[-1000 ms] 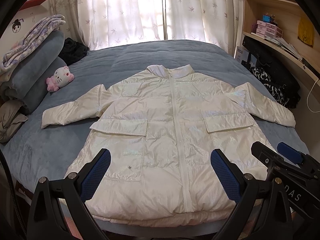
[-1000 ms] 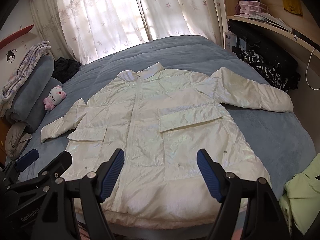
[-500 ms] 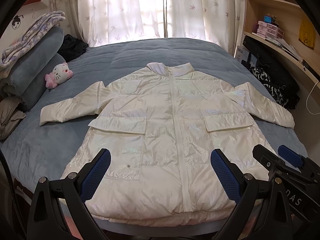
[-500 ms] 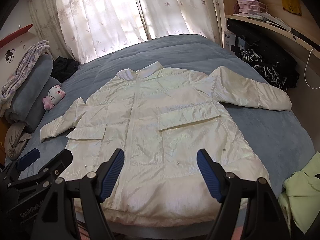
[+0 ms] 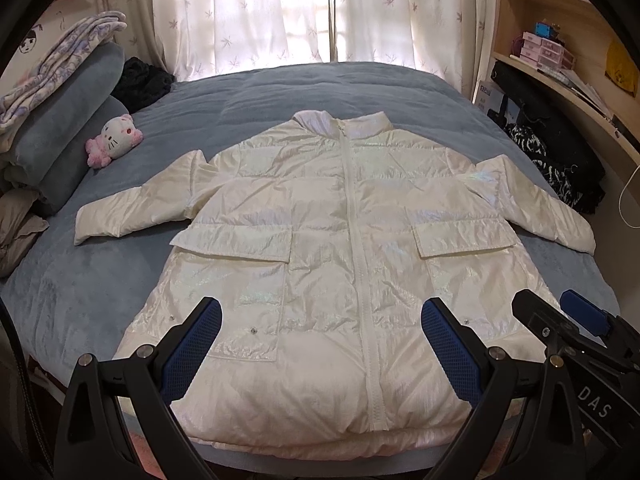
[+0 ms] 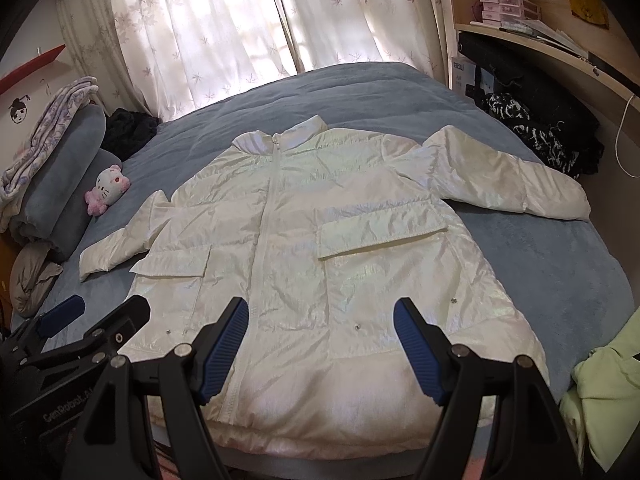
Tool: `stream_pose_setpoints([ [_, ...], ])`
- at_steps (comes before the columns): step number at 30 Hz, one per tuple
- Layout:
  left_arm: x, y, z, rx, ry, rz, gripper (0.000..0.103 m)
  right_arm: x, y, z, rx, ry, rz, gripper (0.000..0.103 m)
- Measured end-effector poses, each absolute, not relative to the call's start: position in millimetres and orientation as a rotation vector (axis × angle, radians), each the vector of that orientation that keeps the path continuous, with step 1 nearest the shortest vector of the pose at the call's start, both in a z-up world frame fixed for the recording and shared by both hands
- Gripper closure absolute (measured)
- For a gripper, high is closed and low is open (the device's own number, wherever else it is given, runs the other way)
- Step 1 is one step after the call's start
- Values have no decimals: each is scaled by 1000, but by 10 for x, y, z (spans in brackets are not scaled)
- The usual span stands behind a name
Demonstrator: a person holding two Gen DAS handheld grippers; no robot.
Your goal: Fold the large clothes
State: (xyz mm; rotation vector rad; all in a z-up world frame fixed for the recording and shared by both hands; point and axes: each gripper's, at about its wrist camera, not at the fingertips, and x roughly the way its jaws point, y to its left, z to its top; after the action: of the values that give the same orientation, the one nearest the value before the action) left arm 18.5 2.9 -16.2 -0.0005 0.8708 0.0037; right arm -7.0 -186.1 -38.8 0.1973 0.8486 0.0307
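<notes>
A white jacket is spread flat, zipped, mid-frame on the bed — both the left gripper and right gripper are held agape at lower frame, nothing clasped.

Counted on the bed: one white padded jacket, laid flat, zipped, with two sleeves spread and two flap pockets. One plush cat toy near the pillows. Two grey bolsters stacked at the left side, one patterned blanket on top. One dark garment at the far left corner. One pale green garment at the near right edge. Two curtain panels at the window. Two grippers noted: left gripper and right gripper, each with two blue-padded fingers, jaws apart, nothing between. Pink drawer boxes on the shelf: number unclear.
</notes>
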Motion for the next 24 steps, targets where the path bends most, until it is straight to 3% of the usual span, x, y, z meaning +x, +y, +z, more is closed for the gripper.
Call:
stream_pose_setpoints([
  [10,486,-148,-87,26,842,-33,4,227,-2050,-201,174,819,62,28],
  [24,1117,-601,511,41,688,-92,4,705,-2912,495,204,729,-24,28],
])
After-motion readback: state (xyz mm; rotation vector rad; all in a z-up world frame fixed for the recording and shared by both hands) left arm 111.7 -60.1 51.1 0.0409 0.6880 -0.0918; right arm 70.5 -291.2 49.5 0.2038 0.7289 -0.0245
